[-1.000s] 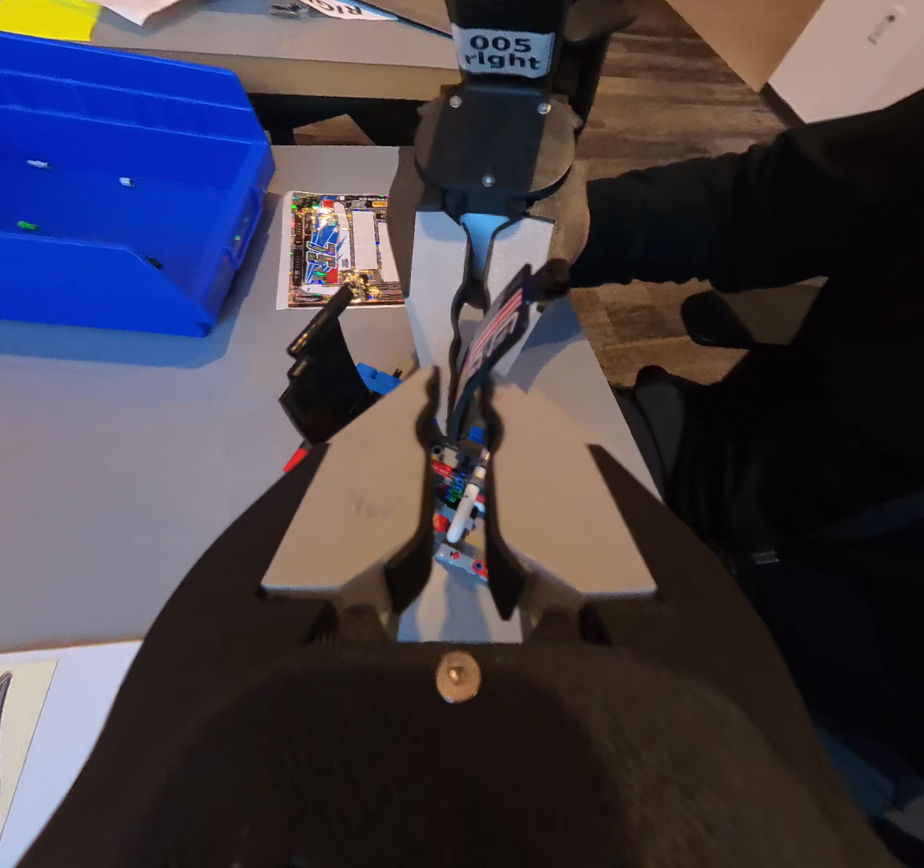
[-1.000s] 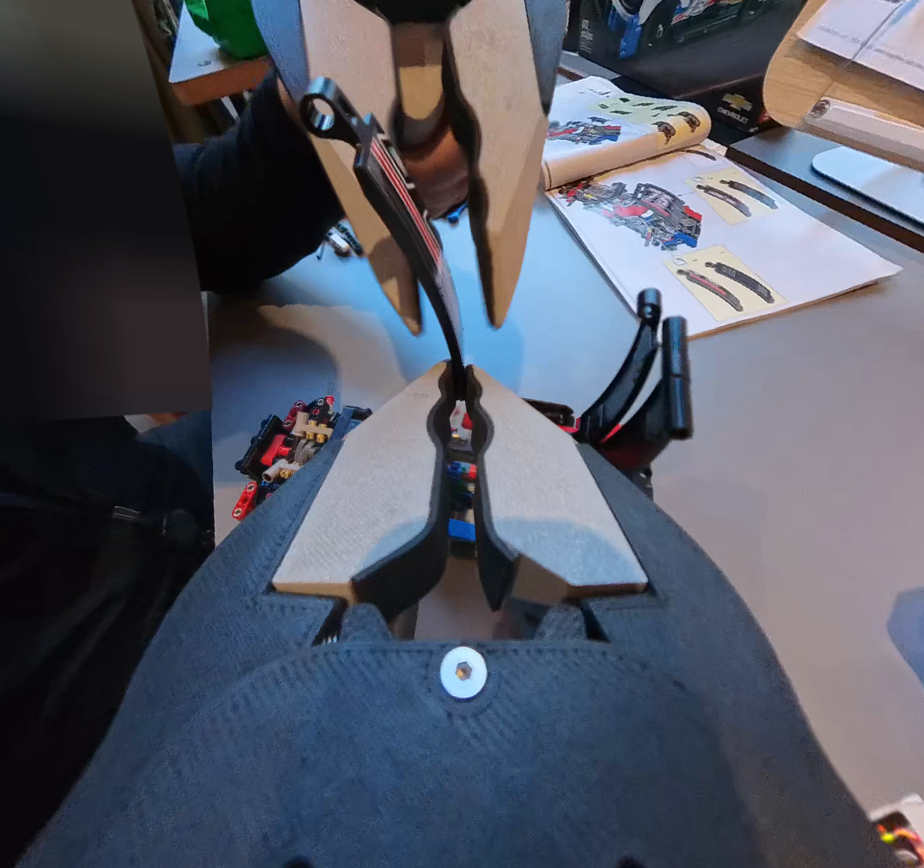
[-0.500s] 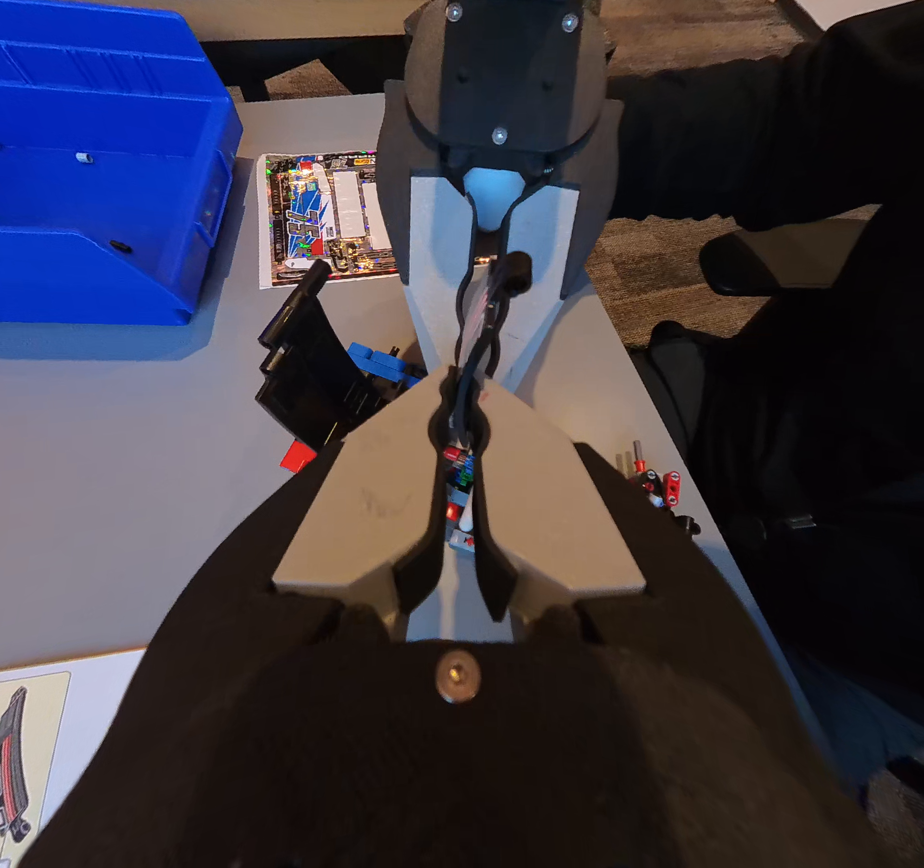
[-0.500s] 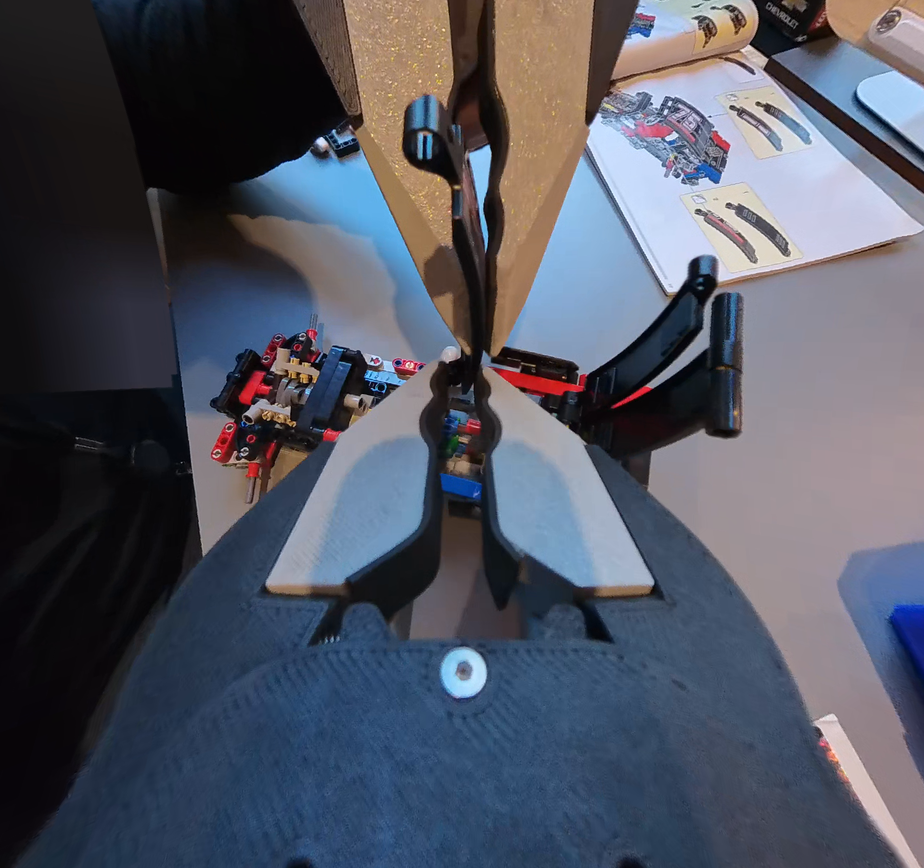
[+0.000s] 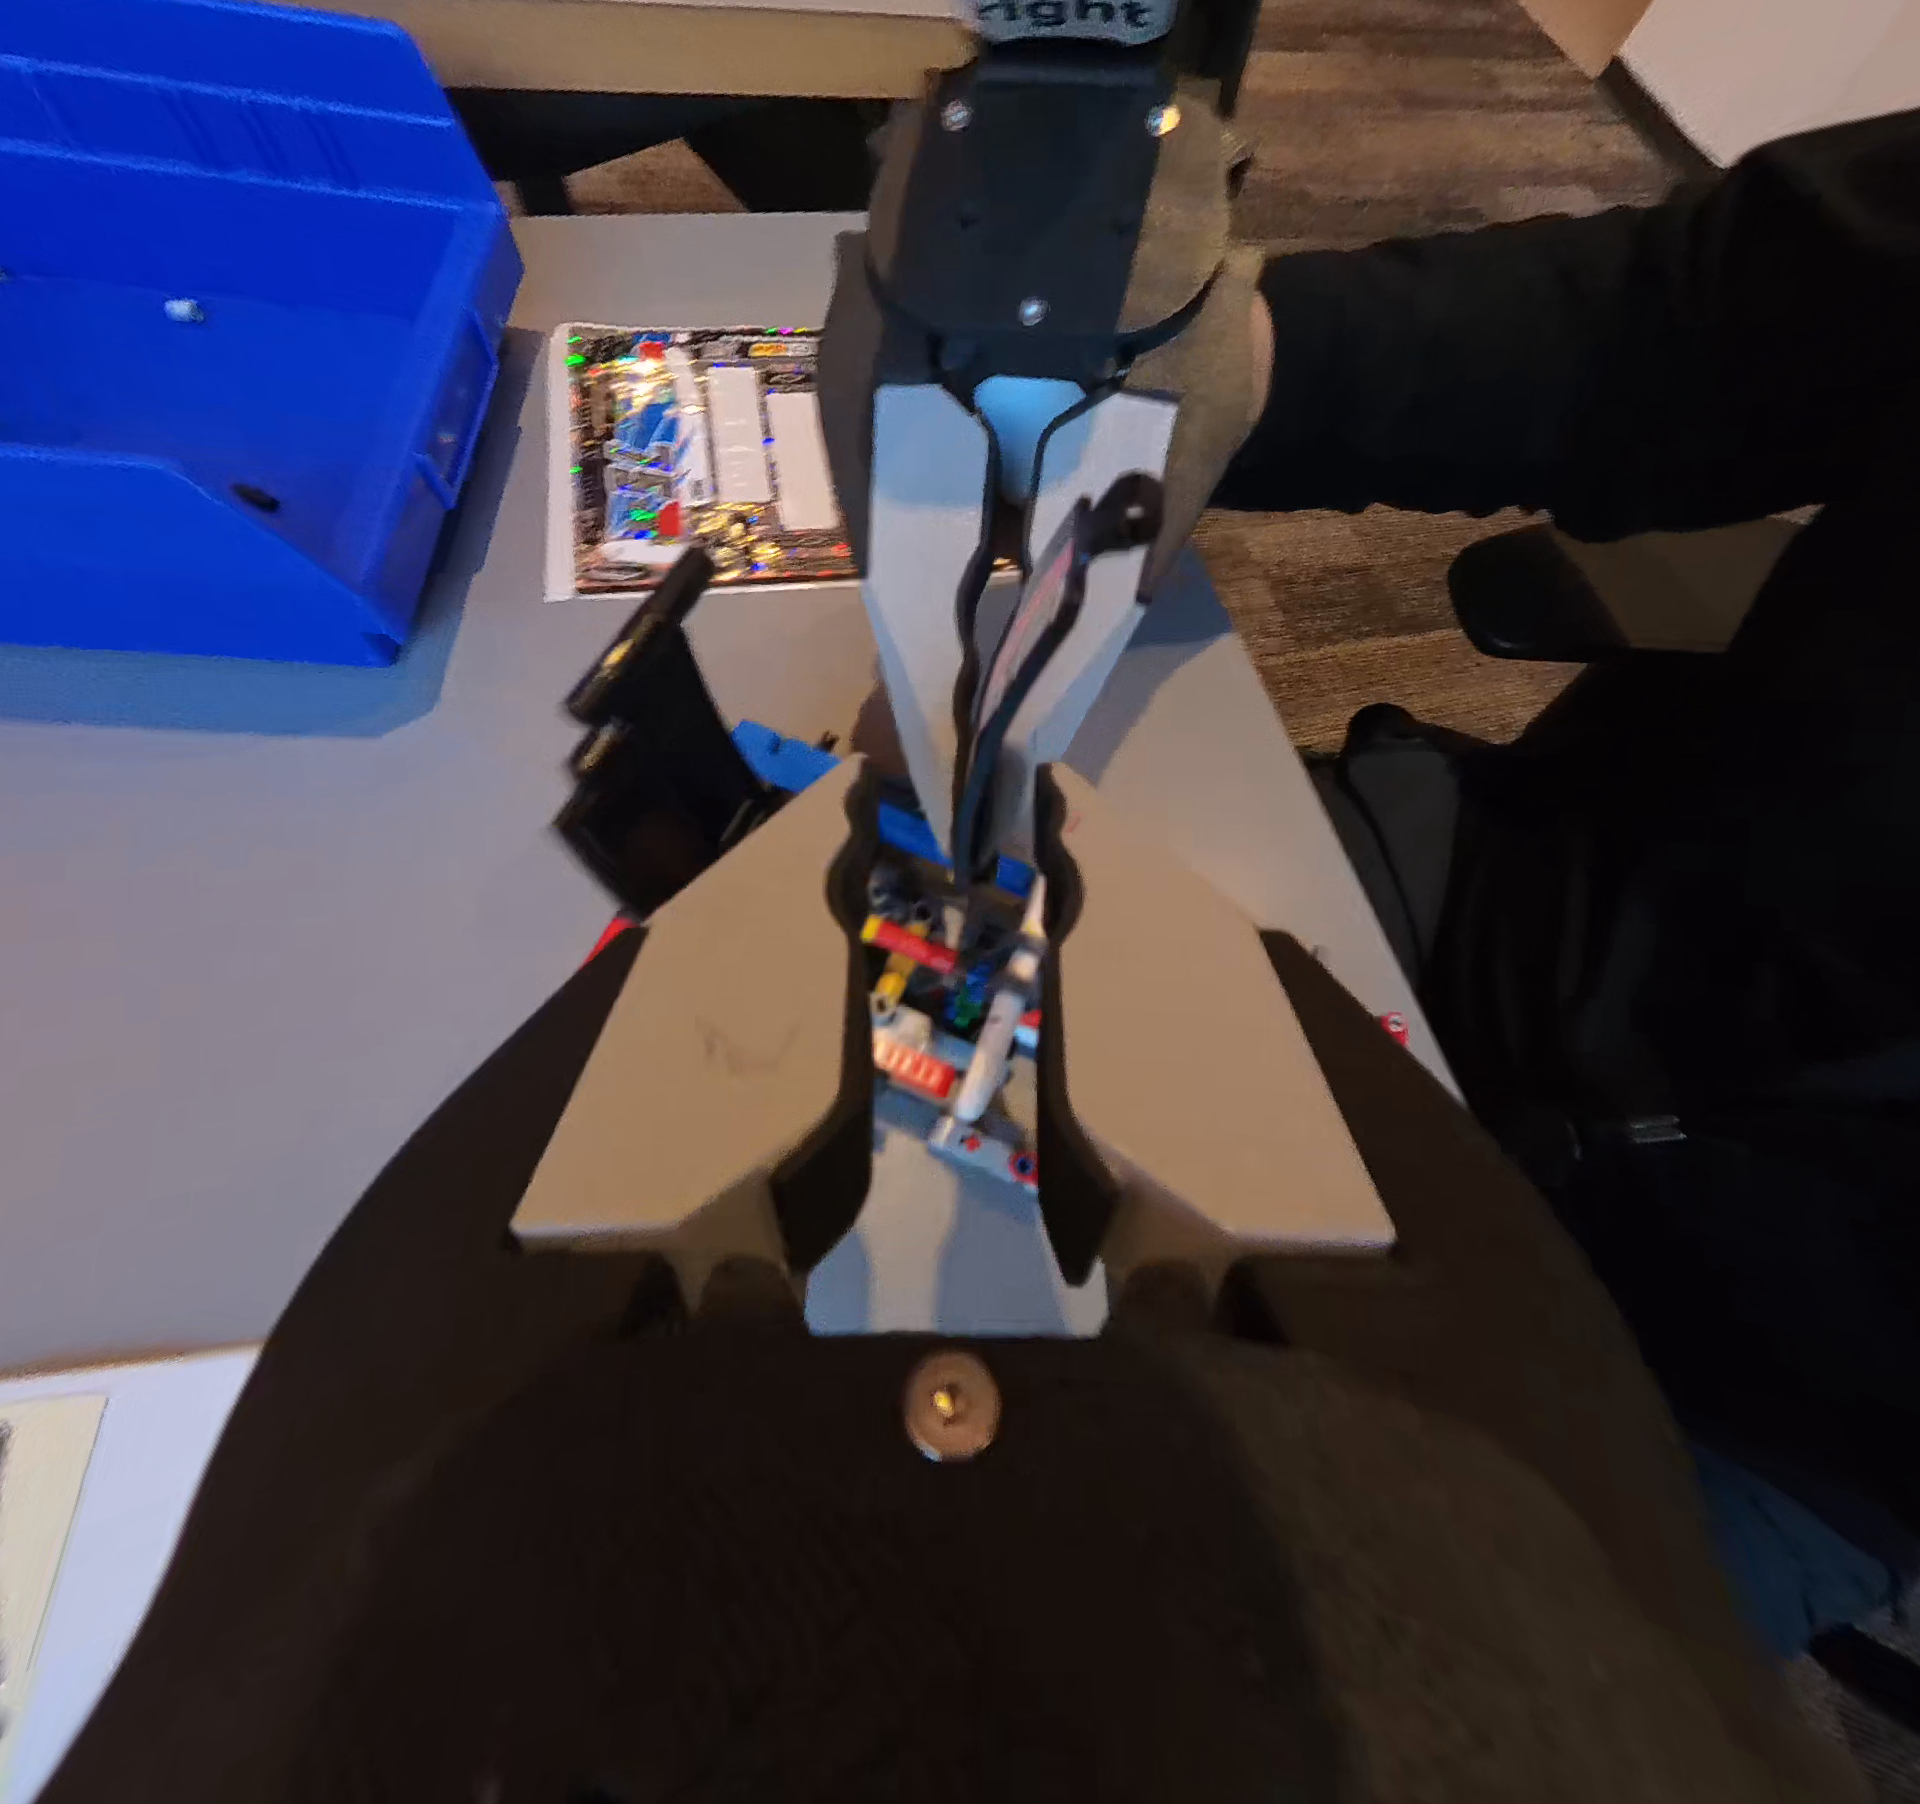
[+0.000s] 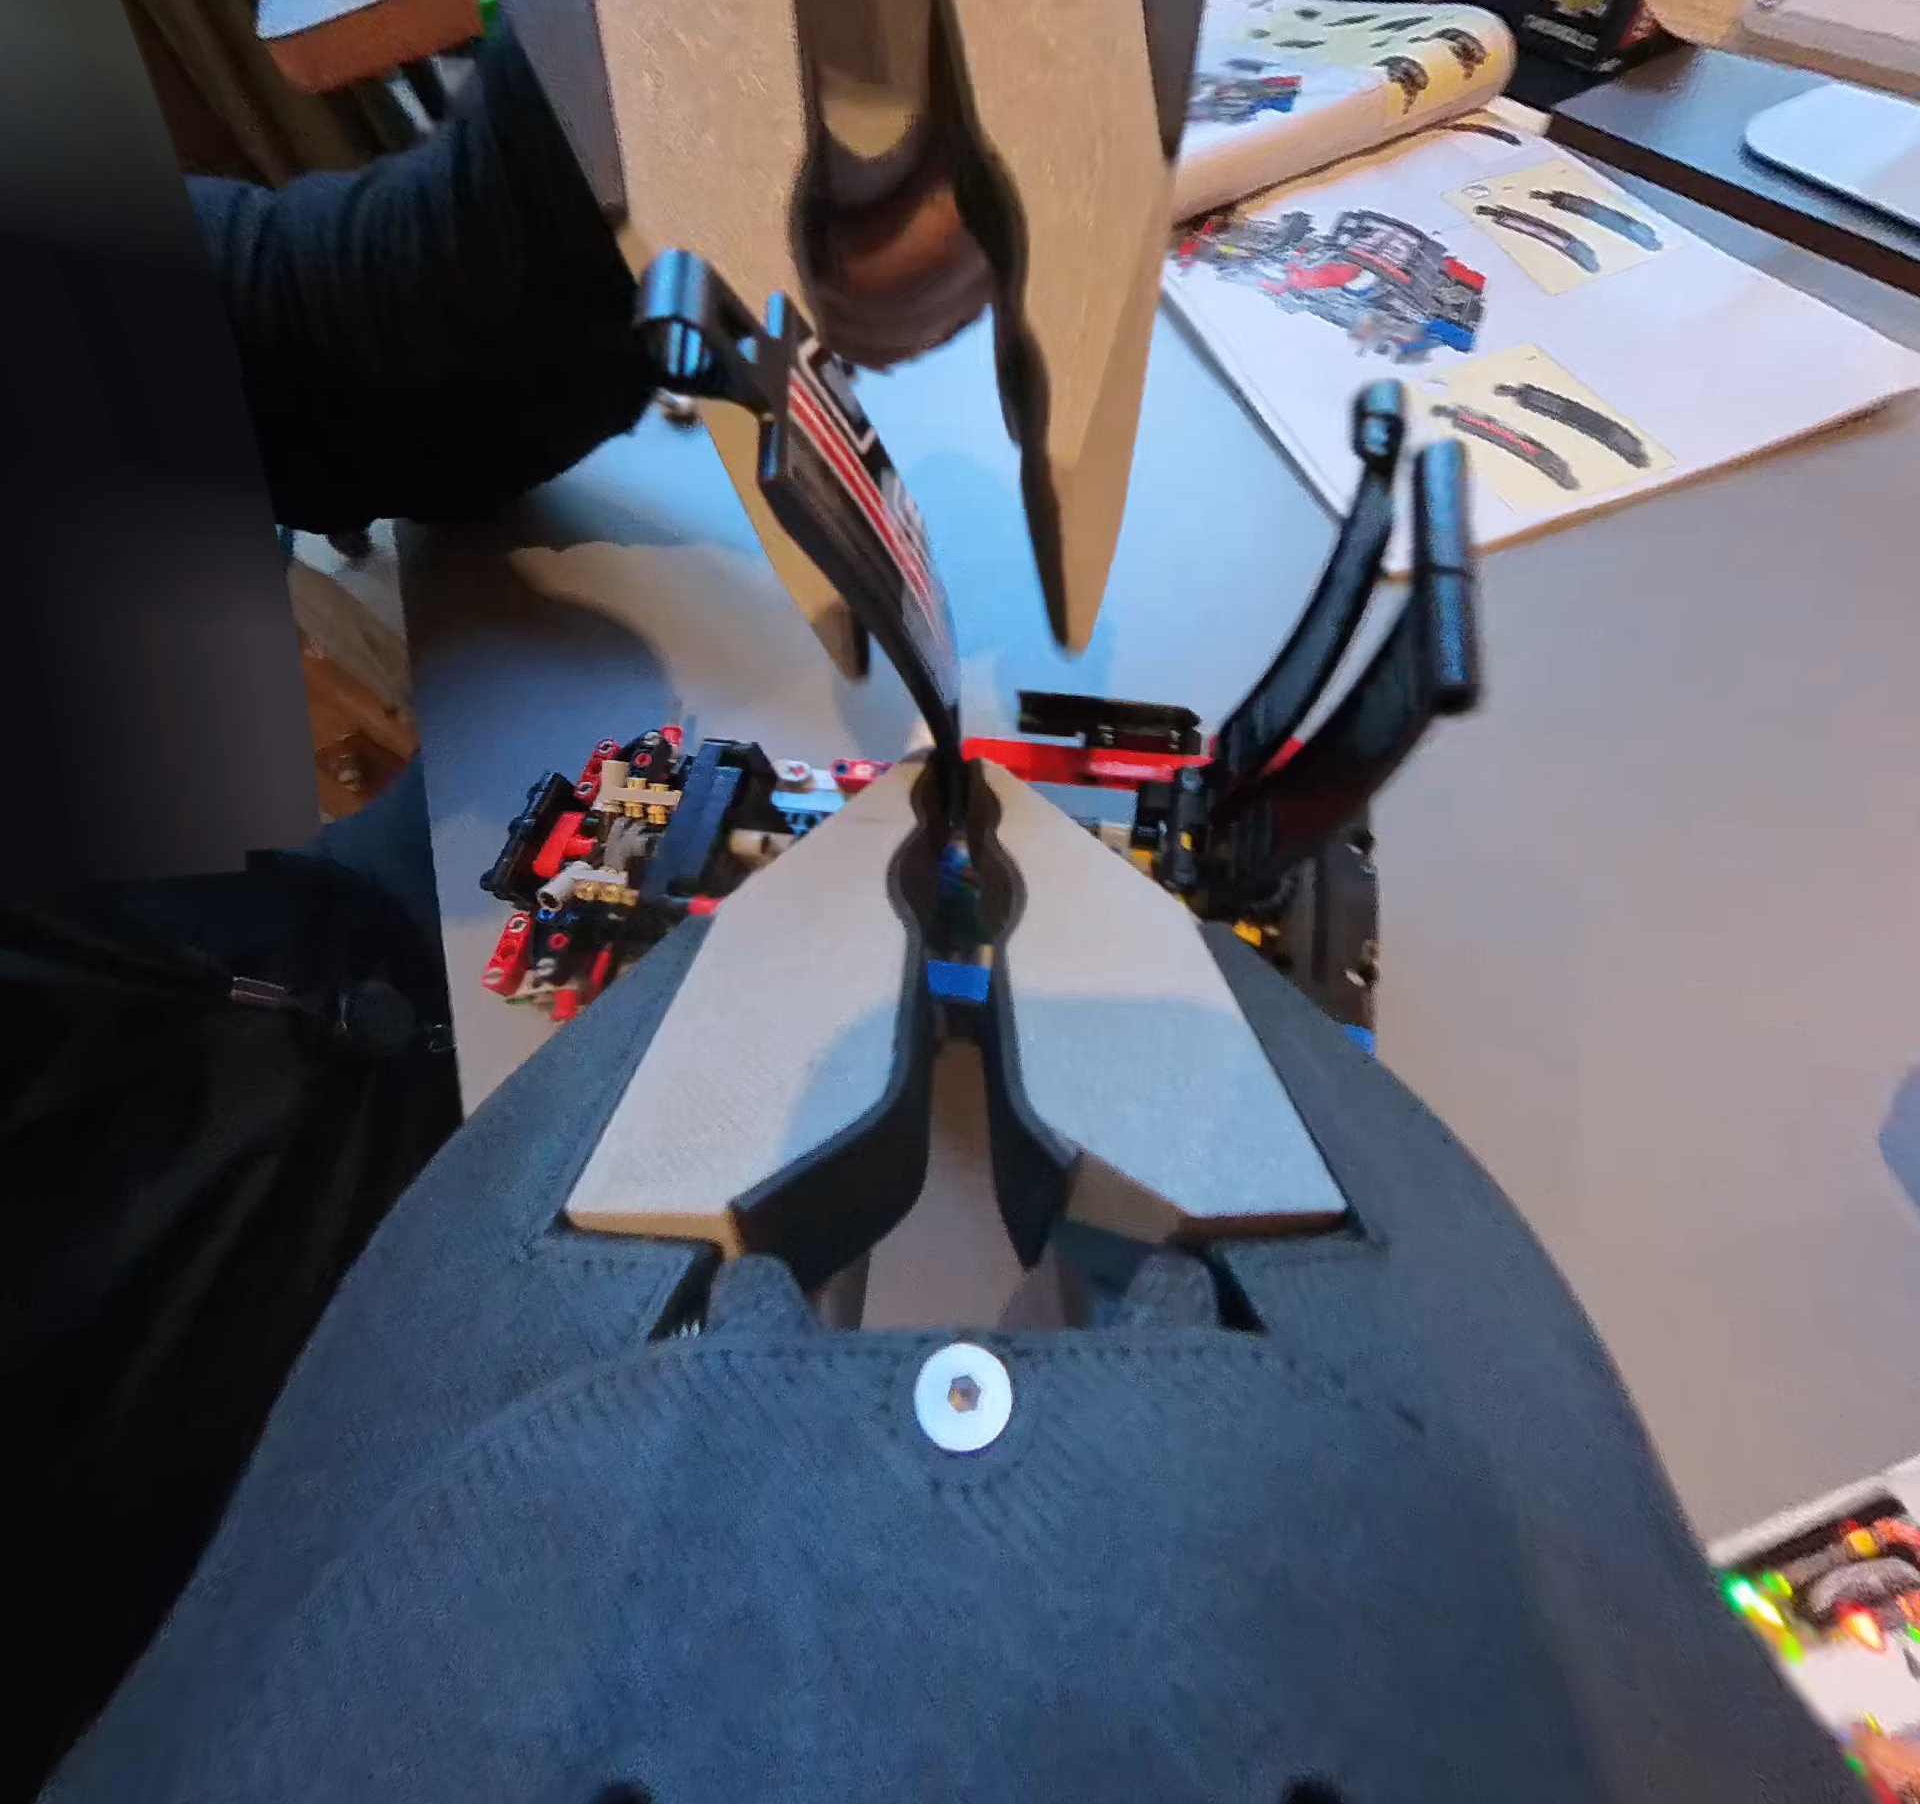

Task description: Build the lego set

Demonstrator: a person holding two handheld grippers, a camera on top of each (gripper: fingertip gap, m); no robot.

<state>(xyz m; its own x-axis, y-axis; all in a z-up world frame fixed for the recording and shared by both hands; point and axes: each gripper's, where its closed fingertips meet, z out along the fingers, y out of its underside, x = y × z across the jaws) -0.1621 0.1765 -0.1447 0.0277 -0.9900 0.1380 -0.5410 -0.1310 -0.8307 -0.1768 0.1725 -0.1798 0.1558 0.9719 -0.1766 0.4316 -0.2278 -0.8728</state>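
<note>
Here we hold two grippers nose to nose above a grey table (image 5: 260,975). Our right gripper (image 6: 951,778) has its tips pinched on one end of a curved black panel (image 6: 852,507) striped red and white; the panel arches away towards our left gripper (image 5: 951,798), whose fingers stand apart on either side of it. We cannot tell whether the panel touches the left gripper's finger (image 6: 707,196). Below the tips sits the partly built lego model (image 6: 613,840), a cluster of black, red, blue and tan parts, with two more curved black panels (image 6: 1382,611) rising at its side. Nearby lie a sticker sheet (image 5: 696,455), a blue bin (image 5: 208,352) and an open instruction booklet (image 6: 1507,320).
</note>
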